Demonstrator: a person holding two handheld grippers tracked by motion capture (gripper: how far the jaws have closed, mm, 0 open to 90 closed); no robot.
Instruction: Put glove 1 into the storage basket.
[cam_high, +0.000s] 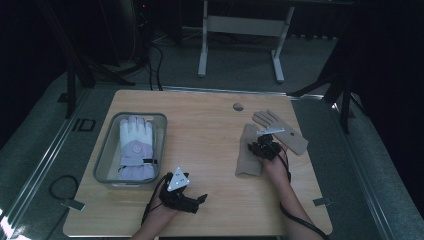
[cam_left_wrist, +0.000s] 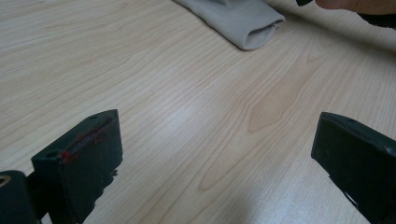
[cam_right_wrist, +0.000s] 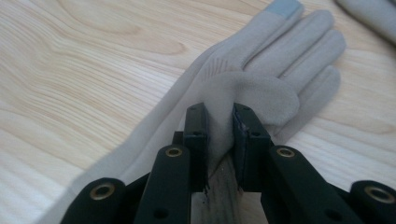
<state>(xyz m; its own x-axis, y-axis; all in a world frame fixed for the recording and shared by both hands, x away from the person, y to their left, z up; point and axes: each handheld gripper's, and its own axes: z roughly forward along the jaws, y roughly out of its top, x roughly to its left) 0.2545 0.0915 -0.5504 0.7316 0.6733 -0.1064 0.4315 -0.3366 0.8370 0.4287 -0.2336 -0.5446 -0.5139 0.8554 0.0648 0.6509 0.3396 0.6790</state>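
Two beige gloves lie on the right half of the wooden table (cam_high: 210, 125). One beige glove (cam_high: 248, 150) (cam_right_wrist: 261, 65) lies lengthwise, fingers away from me; my right gripper (cam_high: 264, 145) (cam_right_wrist: 219, 126) is shut on a pinched fold of its palm. The glove's cuff (cam_left_wrist: 252, 23) shows at the top of the left gripper view. A second beige glove (cam_high: 285, 131) lies just right of it. My left gripper (cam_high: 200, 199) (cam_left_wrist: 215, 158) rests low near the table's front edge, jaws wide open over bare wood, nothing between them.
A clear plastic bin (cam_high: 105, 160) on the left of the table holds a white and lavender winter glove (cam_high: 135, 147). A small grey disc (cam_high: 238, 106) sits near the far edge. White desk legs (cam_high: 202, 50) stand on the floor beyond.
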